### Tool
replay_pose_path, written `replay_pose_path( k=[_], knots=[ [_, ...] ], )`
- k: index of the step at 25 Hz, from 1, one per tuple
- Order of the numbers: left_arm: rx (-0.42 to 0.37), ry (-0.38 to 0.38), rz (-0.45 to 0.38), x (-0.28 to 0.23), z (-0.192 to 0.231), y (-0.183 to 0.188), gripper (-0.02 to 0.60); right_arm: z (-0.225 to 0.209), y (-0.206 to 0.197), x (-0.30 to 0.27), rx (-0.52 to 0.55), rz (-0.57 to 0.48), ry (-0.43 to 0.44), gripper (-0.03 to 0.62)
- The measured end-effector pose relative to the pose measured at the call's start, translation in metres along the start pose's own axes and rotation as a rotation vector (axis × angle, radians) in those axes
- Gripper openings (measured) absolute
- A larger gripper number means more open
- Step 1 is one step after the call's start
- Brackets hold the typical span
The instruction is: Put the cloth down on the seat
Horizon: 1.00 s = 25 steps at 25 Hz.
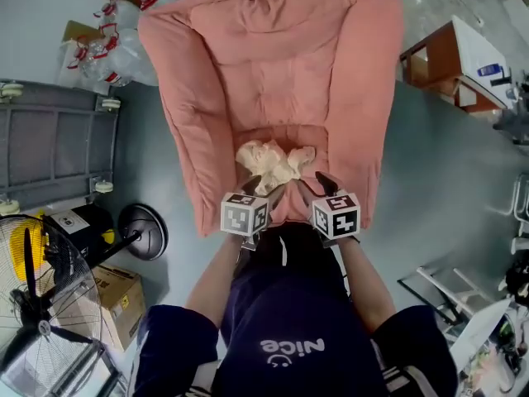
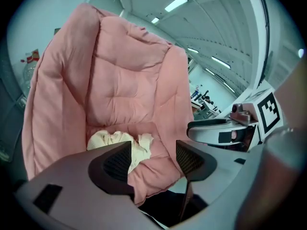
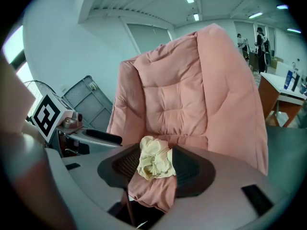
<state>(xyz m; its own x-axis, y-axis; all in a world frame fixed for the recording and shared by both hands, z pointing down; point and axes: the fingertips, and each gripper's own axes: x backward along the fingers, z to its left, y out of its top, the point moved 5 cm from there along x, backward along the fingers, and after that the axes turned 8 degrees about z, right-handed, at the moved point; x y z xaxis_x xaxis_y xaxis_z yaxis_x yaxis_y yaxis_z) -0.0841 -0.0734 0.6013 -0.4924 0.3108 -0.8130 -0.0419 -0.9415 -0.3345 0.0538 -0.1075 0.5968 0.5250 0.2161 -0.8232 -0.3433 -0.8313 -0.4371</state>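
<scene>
The cloth (image 1: 273, 162) lay crumpled on the seat (image 1: 281, 133); the left hand-held gripper (image 2: 153, 152) and right hand-held gripper (image 3: 154, 161) hovered nearer, jaws apart and empty, apparently finished.

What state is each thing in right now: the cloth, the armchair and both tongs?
Cloth: crumpled, lying loose on the seat.
Armchair: upright, holding only the cloth.
Left tongs: open, empty.
Right tongs: open, empty; the cloth shows beyond the gap.
</scene>
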Motion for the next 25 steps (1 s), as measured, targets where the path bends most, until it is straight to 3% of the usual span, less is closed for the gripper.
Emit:
replay_pose_path(
  k=[12, 25],
  knots=[
    [-0.151, -0.035, -0.227, 0.092, -0.055, 0.007, 0.308, 0.037, 0.011, 0.094, 0.018, -0.198, -0.049, 0.209],
    [-0.281, -0.033, -0.444, 0.19, -0.096, 0.003, 0.308, 0.078, 0.015, 0.186, 0.139, -0.394, -0.11, 0.209]
  ],
)
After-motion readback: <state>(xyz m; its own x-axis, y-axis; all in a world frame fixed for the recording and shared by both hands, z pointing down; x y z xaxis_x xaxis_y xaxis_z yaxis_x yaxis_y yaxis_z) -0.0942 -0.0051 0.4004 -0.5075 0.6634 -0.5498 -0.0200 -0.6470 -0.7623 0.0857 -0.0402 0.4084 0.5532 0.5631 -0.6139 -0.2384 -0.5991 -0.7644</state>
